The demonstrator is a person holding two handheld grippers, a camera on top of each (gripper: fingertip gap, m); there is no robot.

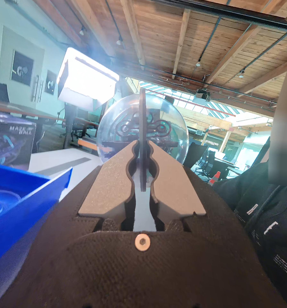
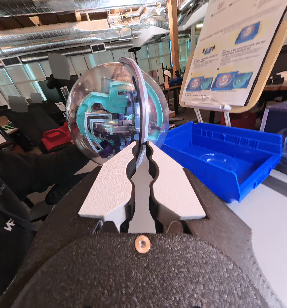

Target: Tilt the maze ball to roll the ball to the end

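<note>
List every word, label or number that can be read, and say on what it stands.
I do not copy writing; these things bear it.
Dark box: white lettering, legible.
Sheet on stand: print, blurred.
Wall posters: too small to read.
Black garment: white letters, cut off.

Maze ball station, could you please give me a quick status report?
Left claw and right claw both clamped on the maze ball rim, ball held aloft. Blue bin beside on the table. Path clear.
</note>
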